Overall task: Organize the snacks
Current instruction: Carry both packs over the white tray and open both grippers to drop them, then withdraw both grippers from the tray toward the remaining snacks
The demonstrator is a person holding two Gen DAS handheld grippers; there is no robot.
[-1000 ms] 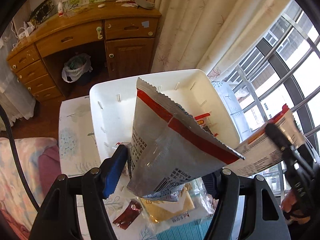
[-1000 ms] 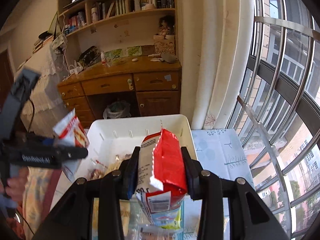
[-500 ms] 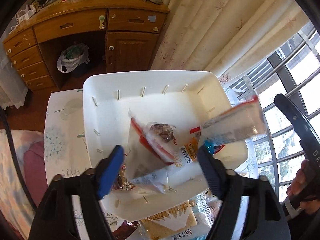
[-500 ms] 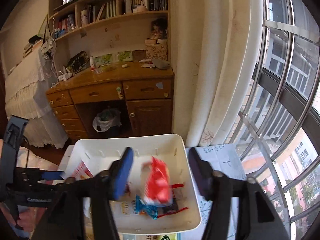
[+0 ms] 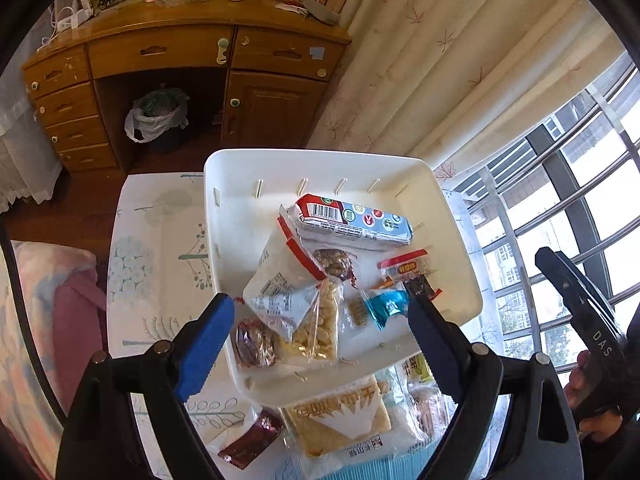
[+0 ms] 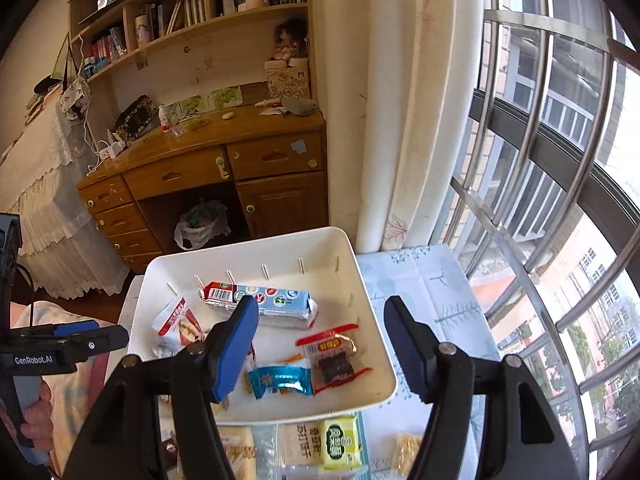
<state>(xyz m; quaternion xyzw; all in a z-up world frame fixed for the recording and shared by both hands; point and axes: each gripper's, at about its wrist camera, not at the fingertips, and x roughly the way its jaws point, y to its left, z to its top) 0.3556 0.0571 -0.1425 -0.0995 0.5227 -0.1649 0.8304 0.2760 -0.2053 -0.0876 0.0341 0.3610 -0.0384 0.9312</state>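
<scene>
Left gripper: jaws wide apart, nothing clamped; hovers over the near-left part of the white bin, pointing steeply down.
Right gripper: jaws apart, empty; hangs over the near-right part of the same bin.
Snacks already in bin: long biscuit pack lying crosswise near the far wall; grey-and-red pouch leaning over a clear peanut bag; teal candy; red-edged dark snack packet; dark dates packet in the near-left corner.
Snacks left outside: yellow cracker pack flat on the tablecloth, touching the bin's near wall; maroon sachet just left of it; green-labelled biscuit pack below the bin's near rim, under the right gripper.
Deciding relation: remaining packs lie nearer the camera than the bin, behind and below both sets of fingertips; reaching them likely means pulling back and dipping. Cracker pack's long axis runs roughly crosswise, between the left fingers. Left hand judged nearer to cracker pack and sachet; right hand nearer to green-labelled pack.
Left view only: peanut bag, dates packet and maroon sachet shown clearly; right gripper's black frame at the right edge.
Right view only: green label readable as a separate pack; far rim and bookshelf room beyond; left gripper's body at the left edge.
</scene>
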